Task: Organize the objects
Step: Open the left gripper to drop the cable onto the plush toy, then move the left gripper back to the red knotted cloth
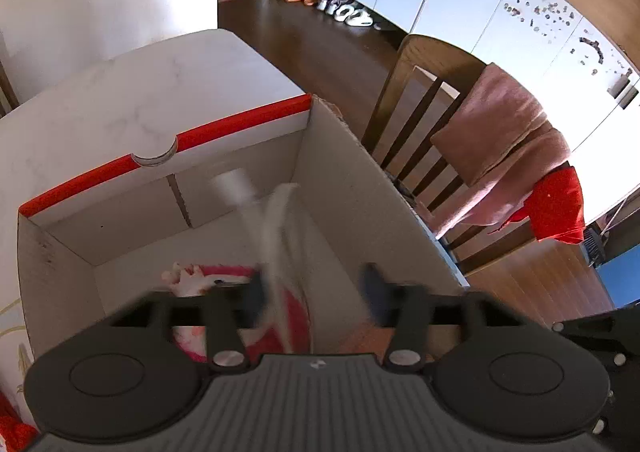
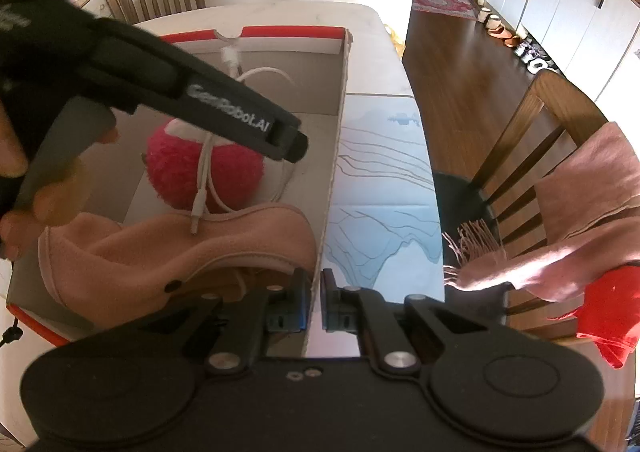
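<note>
Left wrist view: left gripper (image 1: 316, 292) fingers apart over the cardboard box (image 1: 340, 156), white charging cable (image 1: 272, 220) loose between them, dropping in.

Right wrist view: right gripper (image 2: 317, 304) fingers clamped on the box wall, likely steadying it; cable just beyond, draped over the pink fuzzy ball (image 2: 232, 168).

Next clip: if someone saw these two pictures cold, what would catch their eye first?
Probably the fuzzy pink ball in the middle of the open cardboard box, with a white cable draped over it and a pink slipper lying nearer the camera. Next, the left hand-held gripper hangs open over the box, the blurred cable beside one finger. The right hand-held gripper is shut on the box's side wall.
</note>
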Motion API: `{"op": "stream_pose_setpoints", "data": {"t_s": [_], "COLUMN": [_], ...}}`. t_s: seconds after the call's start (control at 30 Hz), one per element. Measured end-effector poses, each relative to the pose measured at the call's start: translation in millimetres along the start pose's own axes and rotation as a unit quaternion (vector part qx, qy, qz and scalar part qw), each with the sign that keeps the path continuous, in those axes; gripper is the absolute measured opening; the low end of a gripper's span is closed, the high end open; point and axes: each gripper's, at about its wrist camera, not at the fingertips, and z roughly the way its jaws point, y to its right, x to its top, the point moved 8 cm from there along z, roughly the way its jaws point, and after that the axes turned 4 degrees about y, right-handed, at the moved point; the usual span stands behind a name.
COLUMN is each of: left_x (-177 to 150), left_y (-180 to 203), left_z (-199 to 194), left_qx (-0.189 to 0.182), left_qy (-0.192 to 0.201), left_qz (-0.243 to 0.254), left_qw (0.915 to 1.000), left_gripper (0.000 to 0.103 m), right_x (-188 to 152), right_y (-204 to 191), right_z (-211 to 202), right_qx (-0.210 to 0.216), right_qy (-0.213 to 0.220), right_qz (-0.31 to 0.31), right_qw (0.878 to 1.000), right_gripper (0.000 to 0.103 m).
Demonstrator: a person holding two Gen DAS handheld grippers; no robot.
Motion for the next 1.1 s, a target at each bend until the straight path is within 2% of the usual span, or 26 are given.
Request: {"op": "stream_pose_setpoints", "data": {"t_s": [0.13, 0.37, 0.57, 0.73, 0.8, 0.87, 1.03, 1.1], "left_x": [-2.0, -7.1, -13.3, -20.1, -25.5, -32.1, -54.5, -63.8], "left_y": [3.1, -7.3, -18.5, -35.2, -44.8, -56.6, -99.1, -117.8], "left_z": [-8.1, -35.3, -74.7, -112.5, -127.7, -140.9, -169.5, -179.0], "left_qx": [-0.015, -0.017, -0.013, -0.016, -0.01, 0.001, 0.031, 0.046], "left_qy": [0.01, 0.029, 0.063, 0.091, 0.103, 0.113, 0.124, 0.127], "left_qz": [0.003, -0.005, 0.0, -0.019, -0.026, -0.033, -0.065, -0.079], "left_qw": [0.9998, 0.9994, 0.9979, 0.9955, 0.9943, 0.993, 0.9896, 0.9877], "left_gripper": [0.069, 0.069, 0.069, 0.07, 0.078, 0.082, 0.082, 0.086], "right_x": [-0.1, -0.4, -1.0, -0.7, -0.8, -0.8, -1.0, -0.6], "right_y": [0.2, 0.2, 0.6, -0.5, -1.4, -2.1, -2.8, -3.4], "right_z": [0.2, 0.4, 0.5, 1.2, 2.2, 2.4, 1.6, 1.7], "right_qx": [0.0, -0.004, -0.007, -0.01, -0.013, -0.015, -0.017, -0.019], "right_qy": [0.0, -0.002, -0.004, -0.007, -0.008, -0.009, -0.01, -0.011], "right_qz": [0.0, -0.004, -0.008, -0.011, -0.014, -0.014, -0.013, -0.014], "right_qw": [1.0, 1.0, 1.0, 1.0, 1.0, 1.0, 1.0, 1.0], "right_gripper": [0.006, 0.006, 0.006, 0.006, 0.006, 0.005, 0.005, 0.005]}}
